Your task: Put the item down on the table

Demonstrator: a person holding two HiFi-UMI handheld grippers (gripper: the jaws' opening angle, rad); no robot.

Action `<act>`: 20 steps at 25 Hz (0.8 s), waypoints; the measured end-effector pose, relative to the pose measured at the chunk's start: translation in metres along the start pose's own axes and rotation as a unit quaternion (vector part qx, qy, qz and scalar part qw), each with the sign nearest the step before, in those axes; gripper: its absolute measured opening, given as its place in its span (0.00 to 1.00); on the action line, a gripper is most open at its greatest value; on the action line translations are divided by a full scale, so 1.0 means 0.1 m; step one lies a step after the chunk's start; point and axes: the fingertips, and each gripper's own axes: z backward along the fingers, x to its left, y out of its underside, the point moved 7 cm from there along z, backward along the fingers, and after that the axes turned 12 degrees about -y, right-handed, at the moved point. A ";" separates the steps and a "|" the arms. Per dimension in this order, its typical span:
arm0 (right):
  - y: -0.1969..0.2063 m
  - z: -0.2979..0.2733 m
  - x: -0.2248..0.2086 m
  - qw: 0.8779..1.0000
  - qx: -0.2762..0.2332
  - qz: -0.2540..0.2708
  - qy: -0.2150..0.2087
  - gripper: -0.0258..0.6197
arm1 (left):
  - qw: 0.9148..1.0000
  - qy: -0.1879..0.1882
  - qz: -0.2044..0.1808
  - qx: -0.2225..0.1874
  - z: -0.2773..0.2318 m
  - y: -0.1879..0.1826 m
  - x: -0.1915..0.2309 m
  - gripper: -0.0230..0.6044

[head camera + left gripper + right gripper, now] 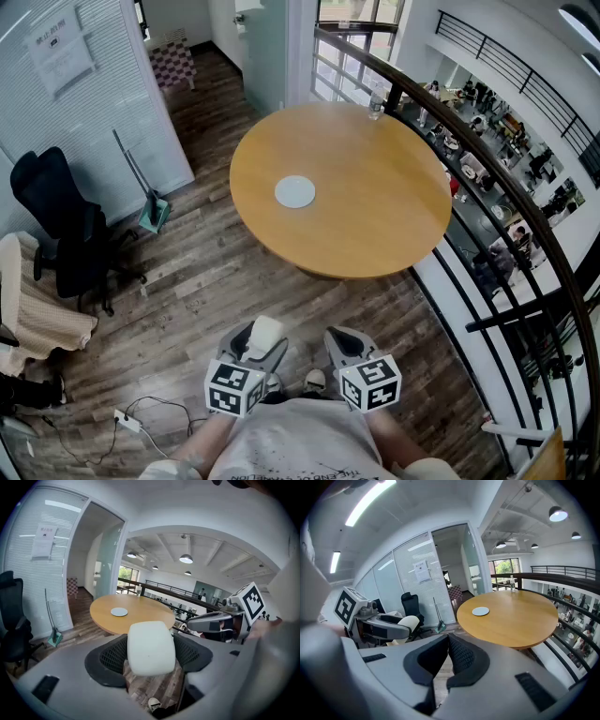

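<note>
A white, rounded, pillow-shaped item (151, 648) sits between the black mesh pads of my left gripper (150, 656), which is shut on it. In the head view the item (265, 335) shows at the tip of the left gripper (261, 349), low in the picture and above the wooden floor. My right gripper (447, 660) is shut with its pads meeting and nothing between them; it hangs beside the left one (345, 345). The round wooden table (375, 216) stands well ahead of both grippers, with a small pale disc (295, 191) lying on it.
A clear bottle (376, 103) stands at the table's far edge. A dark railing (525, 225) curves along the right, with a drop to a lower floor behind it. A black office chair (66, 234) and a dustpan (152, 214) stand at the left. A power strip (127, 420) lies on the floor.
</note>
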 end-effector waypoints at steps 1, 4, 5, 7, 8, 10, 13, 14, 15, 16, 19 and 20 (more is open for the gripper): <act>0.00 -0.01 0.01 1.000 0.000 0.000 -0.001 0.08 | 1.000 0.001 -0.001 0.000 0.00 0.00 0.00 0.54; -0.01 -0.02 0.04 1.000 0.001 0.001 -0.005 0.08 | 1.000 0.001 -0.001 0.003 0.01 0.01 0.00 0.54; -0.01 -0.02 0.05 1.000 0.001 0.001 -0.005 0.08 | 1.000 0.001 0.001 0.005 0.01 0.02 0.01 0.54; -0.01 -0.04 0.07 1.000 0.001 0.001 -0.006 0.08 | 1.000 0.000 0.005 0.008 0.02 0.05 0.03 0.54; -0.01 -0.04 0.08 1.000 0.002 0.001 -0.006 0.08 | 1.000 0.001 0.007 0.009 0.02 0.05 0.04 0.54; -0.01 -0.06 0.11 1.000 0.002 0.000 -0.004 0.08 | 1.000 0.003 0.008 0.009 0.04 0.05 0.07 0.54; -0.02 -0.07 0.12 1.000 -0.004 -0.009 0.004 0.08 | 1.000 0.007 0.007 0.007 0.05 0.03 0.11 0.54; -0.02 -0.07 0.11 1.000 -0.007 -0.014 0.006 0.08 | 1.000 0.009 0.007 0.006 0.05 0.02 0.11 0.54; -0.02 -0.07 0.11 1.000 -0.011 -0.018 0.009 0.08 | 1.000 0.011 0.007 0.004 0.05 0.02 0.12 0.54; -0.01 -0.06 0.11 1.000 -0.013 -0.020 0.012 0.08 | 1.000 0.013 0.006 0.002 0.06 0.02 0.12 0.54; -0.01 -0.05 0.14 0.999 -0.012 -0.021 0.021 0.08 | 1.000 0.016 0.000 0.000 0.09 0.02 0.16 0.54; -0.02 -0.06 0.15 0.999 -0.009 -0.021 0.024 0.08 | 1.000 0.018 0.000 -0.001 0.11 0.02 0.18 0.54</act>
